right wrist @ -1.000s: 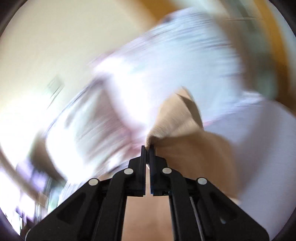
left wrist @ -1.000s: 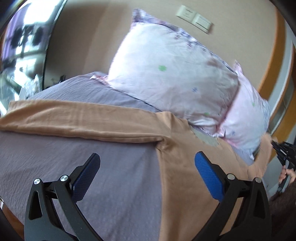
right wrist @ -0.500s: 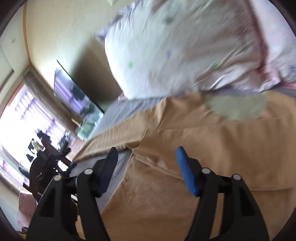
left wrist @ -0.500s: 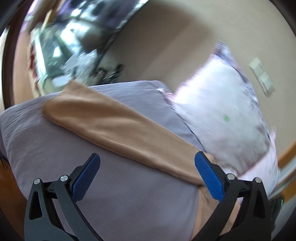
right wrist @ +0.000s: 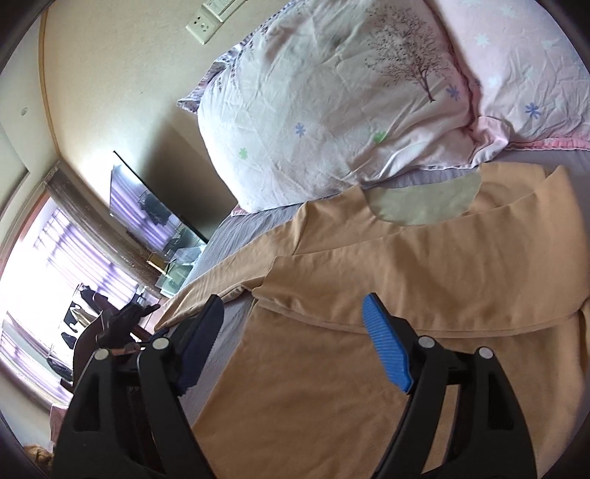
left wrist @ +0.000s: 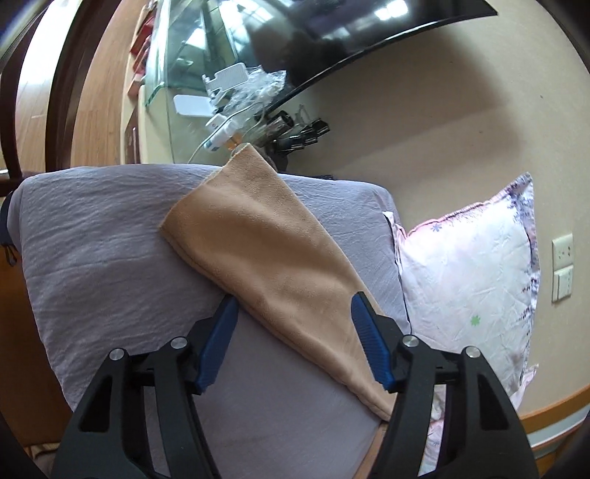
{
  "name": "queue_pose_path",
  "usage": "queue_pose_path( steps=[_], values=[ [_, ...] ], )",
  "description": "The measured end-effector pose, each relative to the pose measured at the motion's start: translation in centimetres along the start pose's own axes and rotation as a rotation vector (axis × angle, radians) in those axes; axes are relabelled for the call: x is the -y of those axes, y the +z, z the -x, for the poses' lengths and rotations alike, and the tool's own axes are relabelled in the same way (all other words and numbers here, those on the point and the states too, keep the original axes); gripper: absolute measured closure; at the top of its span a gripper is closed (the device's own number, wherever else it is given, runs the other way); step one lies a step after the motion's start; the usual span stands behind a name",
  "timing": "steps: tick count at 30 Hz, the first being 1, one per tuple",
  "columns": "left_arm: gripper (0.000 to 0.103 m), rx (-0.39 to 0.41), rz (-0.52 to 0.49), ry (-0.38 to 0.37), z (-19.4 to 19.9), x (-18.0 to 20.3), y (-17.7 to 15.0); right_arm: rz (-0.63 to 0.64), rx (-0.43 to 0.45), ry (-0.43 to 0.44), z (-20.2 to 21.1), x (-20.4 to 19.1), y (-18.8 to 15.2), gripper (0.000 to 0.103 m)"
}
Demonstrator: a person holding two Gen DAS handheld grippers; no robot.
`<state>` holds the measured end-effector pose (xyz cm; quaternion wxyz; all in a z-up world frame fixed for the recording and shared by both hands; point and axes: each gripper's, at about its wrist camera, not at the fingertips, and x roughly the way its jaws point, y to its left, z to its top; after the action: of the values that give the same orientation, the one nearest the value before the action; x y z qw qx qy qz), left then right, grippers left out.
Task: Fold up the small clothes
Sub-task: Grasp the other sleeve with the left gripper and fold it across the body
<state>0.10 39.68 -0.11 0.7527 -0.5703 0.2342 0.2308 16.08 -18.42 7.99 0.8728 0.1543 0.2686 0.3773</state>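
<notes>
A tan long-sleeved top [right wrist: 424, 280] lies flat on the grey-purple bed sheet [left wrist: 110, 258]. Its right sleeve is folded across the chest, and the neck opening [right wrist: 424, 202] faces the pillows. Its left sleeve [left wrist: 273, 269] stretches out over the sheet to the bed's edge. My left gripper [left wrist: 291, 309] is open and empty, its fingers on either side of that sleeve, just above it. My right gripper [right wrist: 295, 317] is open and empty above the body of the top, near the armpit. The left gripper also shows in the right wrist view [right wrist: 125, 324].
Two pink floral pillows [right wrist: 350, 99] lie at the head of the bed against the wall. A television [left wrist: 332, 33] and a glass stand with cables and small items [left wrist: 236, 107] stand past the bed's far edge. Wall sockets [left wrist: 562, 265] sit beside the pillow.
My right gripper has let go of the sleeve it held and opened, leaving it folded across the chest. My left gripper swung left along the other sleeve toward its cuff and narrowed its opening.
</notes>
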Motion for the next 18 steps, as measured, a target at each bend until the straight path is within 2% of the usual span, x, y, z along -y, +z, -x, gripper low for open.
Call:
queue_pose_path(
  steps=[3,6,9,10,13,16,18],
  values=[
    [0.044,0.007,0.049,0.027,0.1,-0.5,0.9,0.001,-0.005,0.022,0.2,0.0,-0.4,0.025],
    [0.06,0.043,0.066,0.069,0.4,-1.3,1.6,0.004,0.006,0.024,0.9,0.5,-0.9,0.023],
    [0.081,0.076,0.014,0.125,0.1,-0.9,2.4,-0.007,0.021,0.02,2.0,1.4,-1.1,0.023],
    [0.094,0.081,-0.007,0.135,-0.1,-0.6,2.5,-0.011,0.031,0.016,2.5,1.8,-1.1,0.023],
    [0.097,0.112,-0.146,0.145,0.1,3.3,2.0,-0.005,0.067,-0.005,4.3,2.5,-1.1,0.023],
    [0.098,0.1,-0.369,0.04,0.2,11.2,-1.3,-0.003,0.114,-0.044,6.0,3.2,-1.1,0.023],
    [0.098,0.034,-0.541,-0.093,-0.5,18.2,-6.3,-0.042,0.155,-0.066,7.4,4.6,-0.9,0.023]
  ],
)
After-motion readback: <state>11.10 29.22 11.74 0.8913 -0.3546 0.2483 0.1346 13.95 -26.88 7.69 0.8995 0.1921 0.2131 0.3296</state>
